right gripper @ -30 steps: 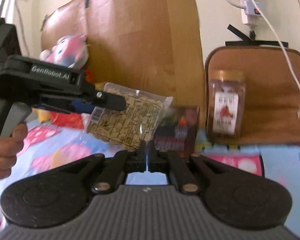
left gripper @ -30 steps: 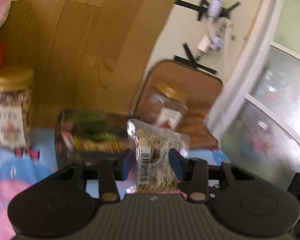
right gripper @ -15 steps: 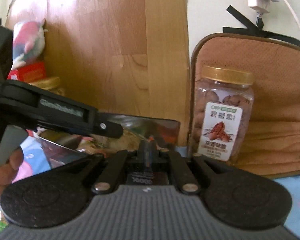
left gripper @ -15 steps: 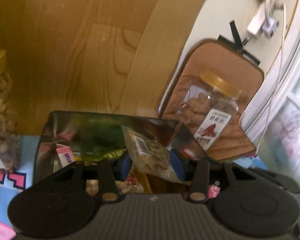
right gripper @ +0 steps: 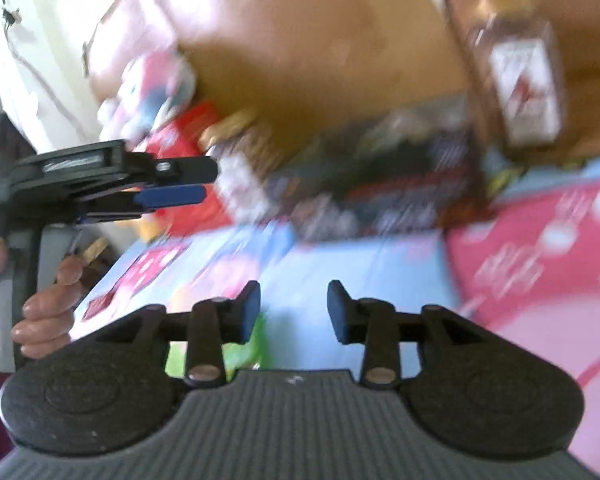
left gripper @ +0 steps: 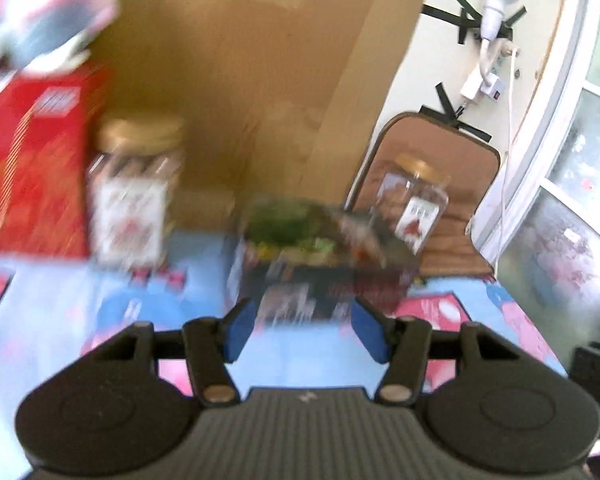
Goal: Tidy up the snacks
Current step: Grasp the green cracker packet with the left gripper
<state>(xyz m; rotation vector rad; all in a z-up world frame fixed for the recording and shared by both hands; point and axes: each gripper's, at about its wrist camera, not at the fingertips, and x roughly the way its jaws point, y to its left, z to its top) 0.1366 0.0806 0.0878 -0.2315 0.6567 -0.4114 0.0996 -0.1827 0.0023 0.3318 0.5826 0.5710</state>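
Everything is motion-blurred. In the left wrist view my left gripper (left gripper: 305, 332) hangs over the blue and pink cloth (left gripper: 300, 360), short of the dark snack box (left gripper: 320, 256). Its jaws are opening and nothing is between the blue pads (left gripper: 240, 330). Green and mixed packets fill the box. The right wrist view is tilted: my right gripper (right gripper: 294, 312) is low over the cloth, jaws opening and empty, with the snack box (right gripper: 380, 184) beyond it. My left gripper (right gripper: 208, 182) shows at the left there, held by a hand (right gripper: 44, 312).
Two gold-lidded nut jars flank the box, one on the left (left gripper: 134, 192) and one on the right (left gripper: 414, 204) against a brown cushion (left gripper: 460, 168). A red carton (left gripper: 32, 160) and a plush toy (left gripper: 40, 12) sit far left. A wooden board (left gripper: 260, 60) stands behind. Something green (right gripper: 244, 348) lies under my right gripper.
The left gripper let go of the bag of nuts at the box, opened wider and pulled back. The right gripper went from shut to open, dropped lower and rolled.
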